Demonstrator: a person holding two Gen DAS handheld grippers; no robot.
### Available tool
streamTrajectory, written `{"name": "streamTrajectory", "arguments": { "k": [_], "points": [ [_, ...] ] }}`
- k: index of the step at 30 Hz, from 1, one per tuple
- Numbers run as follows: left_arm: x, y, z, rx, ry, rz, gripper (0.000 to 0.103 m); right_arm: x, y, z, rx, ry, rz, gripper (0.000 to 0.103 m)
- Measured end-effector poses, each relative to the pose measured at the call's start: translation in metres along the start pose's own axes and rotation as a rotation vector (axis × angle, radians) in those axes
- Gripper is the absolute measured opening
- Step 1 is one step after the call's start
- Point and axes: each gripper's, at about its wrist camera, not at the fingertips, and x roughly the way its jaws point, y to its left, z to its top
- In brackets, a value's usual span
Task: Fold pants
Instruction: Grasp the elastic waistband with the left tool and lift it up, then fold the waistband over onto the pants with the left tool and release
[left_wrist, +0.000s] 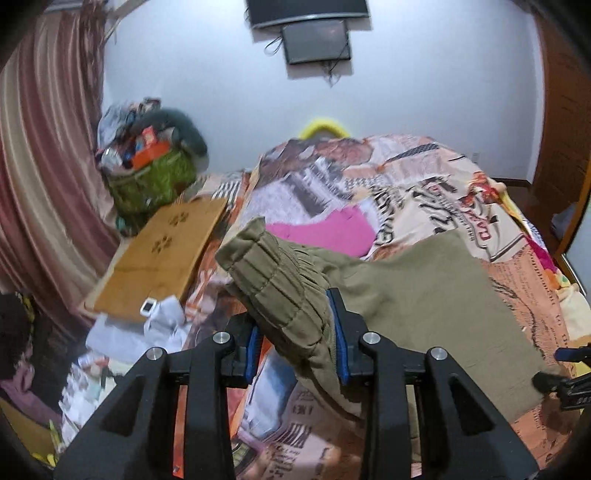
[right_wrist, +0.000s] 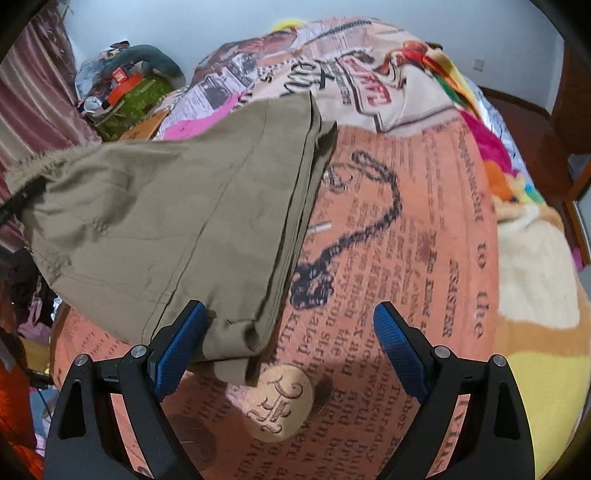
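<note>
Clamped between the blue pads of the left claw: the ribbed, elasticated waistband of the olive pants, bunched into a thick roll and raised clear of the bed. Judged as an early-to-middle stage of folding. Already done, by the look of the right wrist view: legs laid one over the other, several fabric edges stacked along the far side of the garment. Not yet done: carrying the lifted waistband end across the rest to halve the length, then flattening.

Seemed a soft, fairly heavy cotton twill, matte khaki-green, with visible stitched seams and a gathered band; sagged in loose folds from the pinched end, lay mostly smooth where spread flat on the bed. Hem corner rested just beside the left pad of the right claw, possibly touching it, though not gripped. Right claw stood with jaws wide apart, empty, poised over the near corner of the pants.

Underneath: an orange newspaper-print bedspread with a dark chain drawing. Beyond the pants, a pink garment on the bed. Further left, a wooden board with paw-shaped cut-outs, and a green bag piled with clutter beside striped curtains.
</note>
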Motion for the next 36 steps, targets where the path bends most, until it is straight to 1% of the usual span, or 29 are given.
{"name": "streamTrajectory", "arguments": {
  "k": [3,7,13,19,21,25,32,34,35,36],
  "points": [
    [-0.007,-0.015,0.009,0.024,-0.028,-0.037,0.03,0.0,0.001,-0.001,-0.003,-0.008,0.001,0.09],
    [-0.014,-0.033,0.025,0.034,-0.041,-0.126,0.03,0.001,-0.002,-0.002,0.001,-0.012,0.01,0.09],
    [-0.017,-0.063,0.04,0.052,-0.022,-0.261,0.026,0.0,-0.002,-0.003,-0.001,-0.019,0.014,0.09],
    [-0.02,-0.098,0.042,0.11,-0.005,-0.358,0.025,0.0,-0.002,-0.004,-0.005,-0.022,0.024,0.09],
    [-0.019,-0.109,0.04,0.132,0.014,-0.398,0.025,0.0,-0.002,-0.003,-0.003,-0.024,0.026,0.09],
    [-0.011,-0.128,0.033,0.173,0.082,-0.474,0.025,0.0,-0.003,-0.003,-0.004,-0.025,0.03,0.09],
    [0.001,-0.143,0.021,0.203,0.206,-0.576,0.025,0.0,-0.003,-0.003,-0.004,-0.026,0.03,0.09],
    [0.003,-0.145,0.018,0.212,0.235,-0.595,0.029,0.0,-0.003,-0.003,-0.003,-0.026,0.03,0.09],
    [0.003,-0.145,0.016,0.218,0.249,-0.605,0.038,0.0,-0.003,-0.003,-0.004,-0.025,0.03,0.09],
    [0.003,-0.146,0.016,0.22,0.256,-0.613,0.051,0.0,-0.003,-0.003,-0.004,-0.026,0.03,0.09]
  ]
}}
